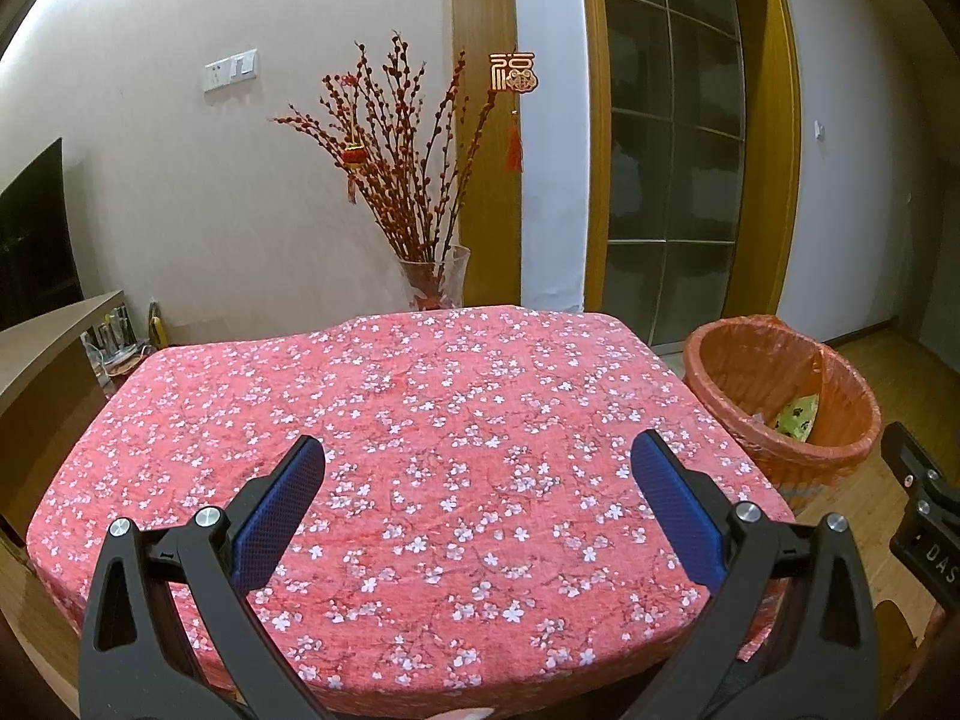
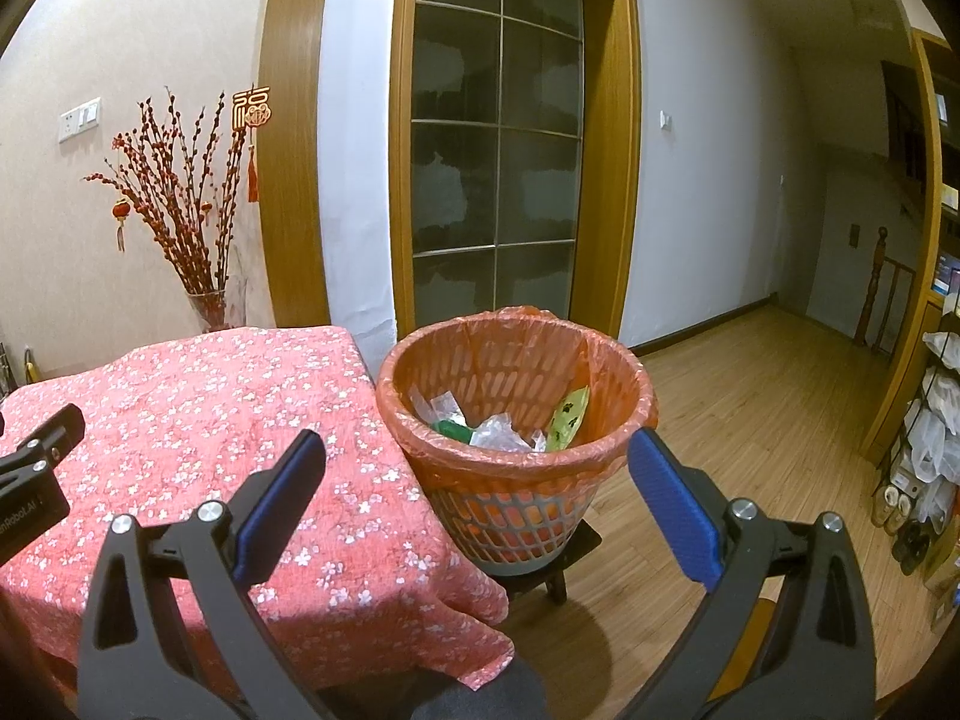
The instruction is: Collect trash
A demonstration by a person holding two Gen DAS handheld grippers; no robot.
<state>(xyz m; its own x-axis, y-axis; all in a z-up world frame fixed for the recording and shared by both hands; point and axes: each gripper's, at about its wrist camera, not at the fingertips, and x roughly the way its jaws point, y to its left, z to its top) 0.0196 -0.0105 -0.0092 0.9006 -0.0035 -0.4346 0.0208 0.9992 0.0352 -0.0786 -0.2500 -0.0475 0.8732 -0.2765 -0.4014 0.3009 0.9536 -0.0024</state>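
Left wrist view, far left: dark screen [image 1: 36, 234] on the wall above a wooden counter [image 1: 42, 354]. A switch plate [image 1: 231, 69] sits higher on the wall. Centre: table under a red floral tablecloth [image 1: 420, 396]; behind its far edge, a glass vase [image 1: 435, 282] holding red-berried branches [image 1: 396, 162]. A gold-and-red hanging ornament [image 1: 514, 75] is on the wooden door frame beside it.

Left gripper [image 1: 478, 465] hangs over the tablecloth, blue-padded fingers [image 1: 282, 516] spread wide, released, nothing between them.

Right of the table: wastebasket [image 1: 780, 402] with an orange liner, a yellow-green wrapper [image 1: 798, 414] visible inside.

Right wrist view: right gripper [image 2: 477, 462] also released, fingers [image 2: 672, 510] wide apart and holding nothing, straddling the near side of the wastebasket [image 2: 516, 450]. The basket stands on a small dark stand [image 2: 552, 558] on the wooden floor [image 2: 750, 396], just beside the table corner. Trash lies in the basket: clear plastic wrappers [image 2: 498, 429], a green item [image 2: 453, 429], the yellow-green wrapper [image 2: 570, 417] leaning against the liner. Far right: shelving with plastic bags [image 2: 936, 420].
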